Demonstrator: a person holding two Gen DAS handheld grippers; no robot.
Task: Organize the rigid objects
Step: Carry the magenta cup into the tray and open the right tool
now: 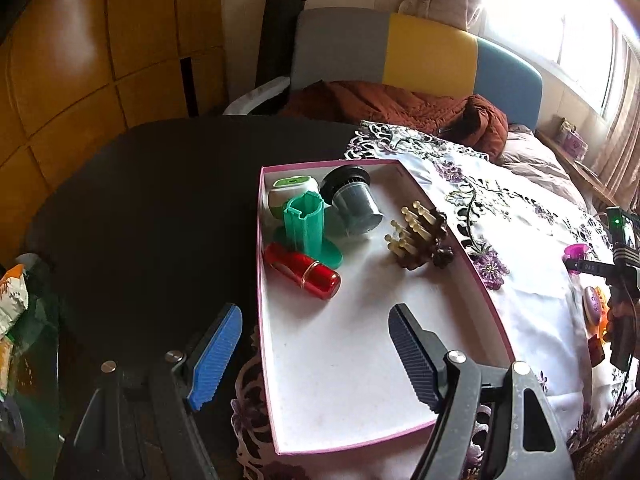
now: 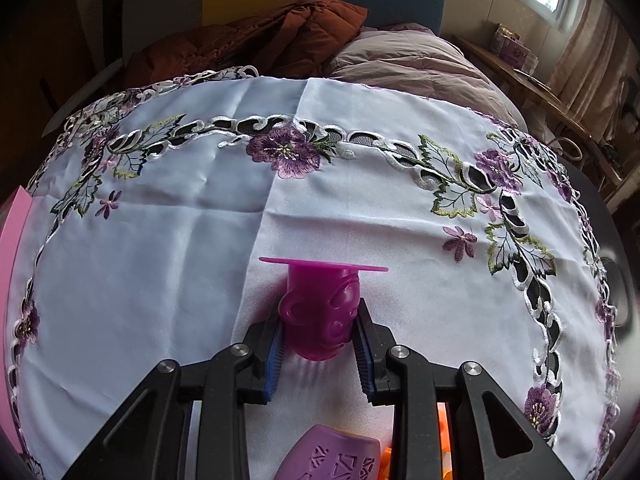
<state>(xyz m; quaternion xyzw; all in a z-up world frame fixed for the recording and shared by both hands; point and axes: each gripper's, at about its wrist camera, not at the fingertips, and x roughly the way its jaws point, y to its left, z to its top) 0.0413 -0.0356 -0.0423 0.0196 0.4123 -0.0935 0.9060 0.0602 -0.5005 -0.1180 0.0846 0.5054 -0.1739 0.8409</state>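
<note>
A pink-rimmed white box (image 1: 486, 292) lies on the table. Inside it are a green stand (image 1: 306, 228), a red metallic tube (image 1: 302, 270), a grey and black filter cup (image 1: 354, 200), a white and green gadget (image 1: 286, 192) and a brown hair clip (image 1: 420, 238). My left gripper (image 1: 316, 352) is open and empty over the box's near end. My right gripper (image 2: 320, 340) is shut on a magenta plastic stand (image 2: 320, 312), held over the embroidered cloth (image 2: 160, 240). That stand also shows far right in the left wrist view (image 1: 576, 250).
A purple oval object (image 2: 332, 456) and orange pieces (image 2: 444, 440) lie under the right gripper. The pink box edge (image 2: 12, 256) is at the left. A dark table (image 1: 140, 200), a snack bag (image 1: 12, 296), a rust jacket (image 1: 400, 108) and a bed lie around.
</note>
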